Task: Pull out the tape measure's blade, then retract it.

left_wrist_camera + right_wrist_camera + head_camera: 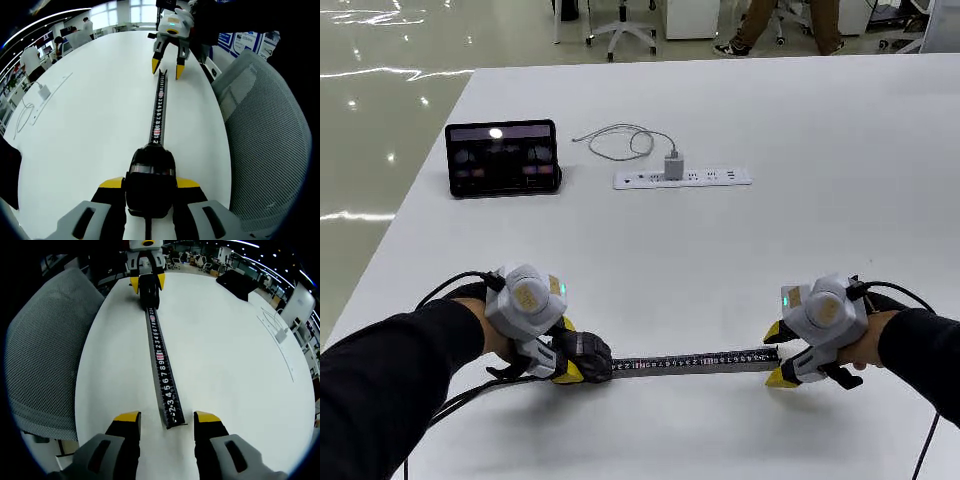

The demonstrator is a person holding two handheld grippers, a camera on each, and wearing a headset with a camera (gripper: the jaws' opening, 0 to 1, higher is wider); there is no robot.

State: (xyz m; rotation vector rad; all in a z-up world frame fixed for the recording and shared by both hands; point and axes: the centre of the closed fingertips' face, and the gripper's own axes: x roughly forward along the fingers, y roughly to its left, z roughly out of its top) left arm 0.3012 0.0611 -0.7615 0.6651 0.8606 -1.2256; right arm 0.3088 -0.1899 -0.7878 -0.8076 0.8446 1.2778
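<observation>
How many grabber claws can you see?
2. The left gripper, near left, clamps the tape measure case; the right gripper, near right, is open around the end of the blade.

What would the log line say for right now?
blade: out along table | left tongs: shut on case | right tongs: open, blade tip between

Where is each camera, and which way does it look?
Head view: on the person's head, looking down at the table, sleeves, left tool, right tool.
Left gripper view: on the left tool, looking along the blade toward the right tool.
Right gripper view: on the right tool, looking back at the tape measure in the left tool.
Shared: both gripper views see the blade.
</observation>
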